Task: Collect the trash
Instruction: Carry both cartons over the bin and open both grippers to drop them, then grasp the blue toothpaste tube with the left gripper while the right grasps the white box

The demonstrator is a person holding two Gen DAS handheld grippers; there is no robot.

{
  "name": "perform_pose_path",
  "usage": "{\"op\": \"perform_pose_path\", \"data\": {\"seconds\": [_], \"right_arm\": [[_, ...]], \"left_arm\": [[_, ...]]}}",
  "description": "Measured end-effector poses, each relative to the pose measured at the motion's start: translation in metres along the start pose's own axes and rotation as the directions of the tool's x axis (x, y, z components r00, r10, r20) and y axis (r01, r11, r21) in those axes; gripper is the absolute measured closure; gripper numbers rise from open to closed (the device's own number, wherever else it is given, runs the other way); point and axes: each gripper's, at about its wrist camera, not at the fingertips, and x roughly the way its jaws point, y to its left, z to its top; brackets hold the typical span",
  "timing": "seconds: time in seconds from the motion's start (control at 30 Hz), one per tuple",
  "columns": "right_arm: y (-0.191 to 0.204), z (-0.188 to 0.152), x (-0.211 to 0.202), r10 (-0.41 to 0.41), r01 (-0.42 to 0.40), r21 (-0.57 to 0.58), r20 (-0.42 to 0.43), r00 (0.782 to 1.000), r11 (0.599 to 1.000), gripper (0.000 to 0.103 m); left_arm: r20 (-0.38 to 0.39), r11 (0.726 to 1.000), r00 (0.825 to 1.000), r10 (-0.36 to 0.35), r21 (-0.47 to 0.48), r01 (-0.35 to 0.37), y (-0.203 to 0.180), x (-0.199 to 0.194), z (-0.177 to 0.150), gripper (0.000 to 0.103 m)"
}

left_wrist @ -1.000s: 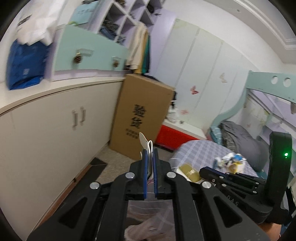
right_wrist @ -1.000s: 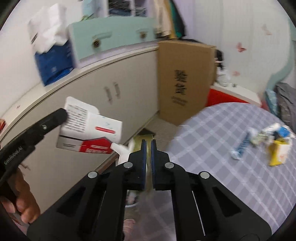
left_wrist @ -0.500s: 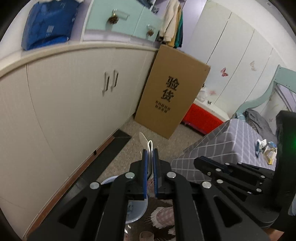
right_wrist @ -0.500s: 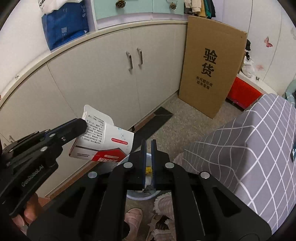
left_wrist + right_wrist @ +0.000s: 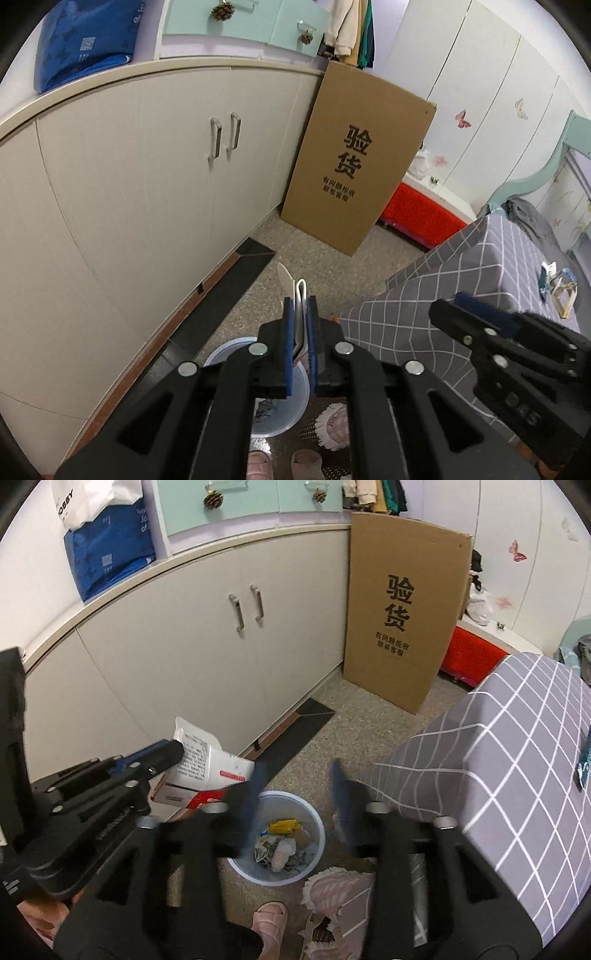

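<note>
The right gripper [image 5: 297, 805] has just sprung apart: half a second ago its fingers were pressed together, and now they stand wide and motion-blurred directly above the bin [image 5: 275, 840], with nothing between them. That reads as a release over the bin, so whatever it carried has probably dropped in, though which scrap among the wrappers and paper already lying there is the new one cannot be told. The left gripper [image 5: 299, 325] stays clenched on the carton [image 5: 207, 766], a white and red box pinched by its upper edge; in the left wrist view only thin white flaps of the carton show between the blue pads [image 5: 289, 332]. Over the last second both grippers have swung down from the bed [image 5: 517, 757] toward the floor, and the bin has come into view under them, on the speckled floor between the cabinet [image 5: 184, 657] and the bed's corner. The carton hangs up and to the left of the bin's rim, not yet above the opening. So one piece looks delivered and the next should be the carton, which seems to need a short carry to the right before letting go. More litter [image 5: 557, 291] remains on the bed, so the job is not near its end.
</note>
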Motion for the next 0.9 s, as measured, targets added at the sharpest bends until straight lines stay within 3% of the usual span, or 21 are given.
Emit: {"op": "perform_pose_path", "data": {"seconds": [0.17,0.2,0.23,0.3,0.5,0.9], "right_arm": [[-0.009,-0.001,-0.006,-0.001,0.001,0.014,0.011,1.000,1.000,0.055],[-0.011,-0.002,-0.008,-0.002,0.002,0.017,0.014,1.000,1.000,0.054],[-0.012,-0.002,-0.009,-0.003,0.003,0.019,0.016,1.000,1.000,0.054],[-0.016,-0.003,-0.013,-0.002,0.002,0.025,0.019,1.000,1.000,0.053],[-0.028,-0.006,-0.028,-0.009,0.007,0.043,0.040,0.999,0.999,0.051],[-0.066,-0.014,-0.080,-0.034,0.022,0.102,0.118,0.992,0.995,0.048]], "left_arm": [[-0.056,1.000,0.998,0.011,-0.009,-0.012,-0.002,0.017,-0.001,0.095],[-0.059,1.000,0.998,0.017,-0.012,-0.018,-0.003,0.019,-0.001,0.089],[-0.061,0.999,0.998,0.027,-0.017,-0.028,-0.003,0.022,-0.002,0.070],[-0.063,0.999,0.997,0.042,-0.026,-0.043,-0.003,0.024,-0.004,0.051],[-0.067,0.997,0.997,0.048,-0.052,-0.052,-0.006,0.018,-0.007,0.049],[0.036,1.000,0.999,-0.012,0.010,0.012,-0.063,-0.037,0.003,0.043]]}}
